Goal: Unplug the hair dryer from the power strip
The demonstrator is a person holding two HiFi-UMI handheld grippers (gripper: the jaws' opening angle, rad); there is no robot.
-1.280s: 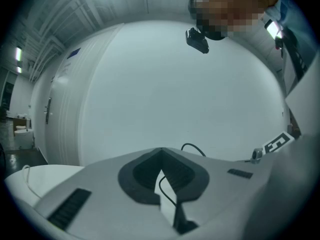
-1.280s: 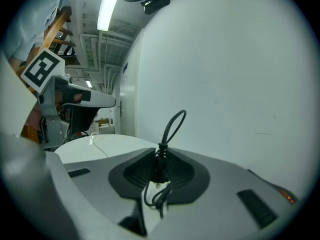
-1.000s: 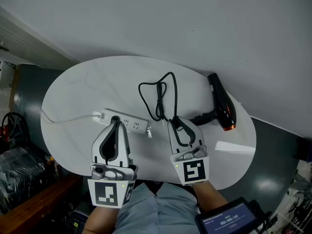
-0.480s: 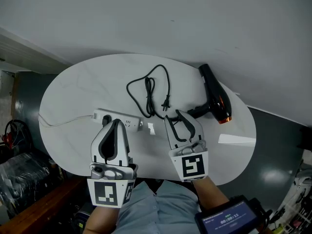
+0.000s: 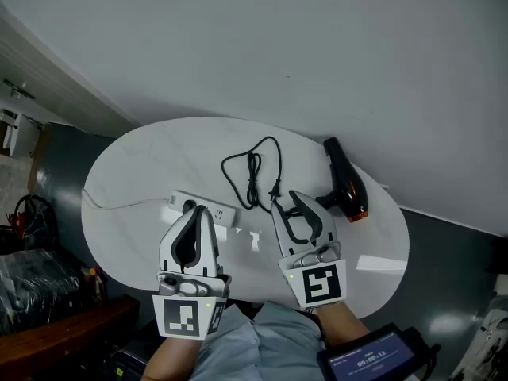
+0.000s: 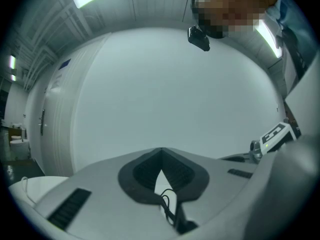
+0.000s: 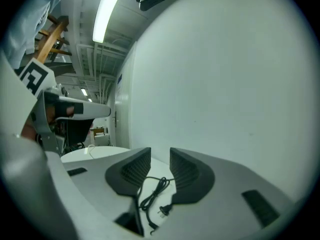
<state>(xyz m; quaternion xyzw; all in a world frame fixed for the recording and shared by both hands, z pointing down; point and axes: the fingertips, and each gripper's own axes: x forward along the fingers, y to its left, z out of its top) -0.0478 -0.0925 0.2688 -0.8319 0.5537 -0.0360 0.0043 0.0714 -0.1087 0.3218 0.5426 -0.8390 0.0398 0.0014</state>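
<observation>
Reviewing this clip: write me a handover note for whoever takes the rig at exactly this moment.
Left claw: shut, empty, by the white power strip.
Right claw: open, its jaws have just been opening, nothing between them.
Black hair dryer lies at the table's right side; its cord is looped mid-table, the plug lying loose, clear of the strip.
Done: plug is out and let go.
Left: probably nothing except pulling both claws away.

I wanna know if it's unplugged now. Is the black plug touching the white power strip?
Apart. The head view shows the plug lying loose, with bare table between it and the power strip.
</observation>
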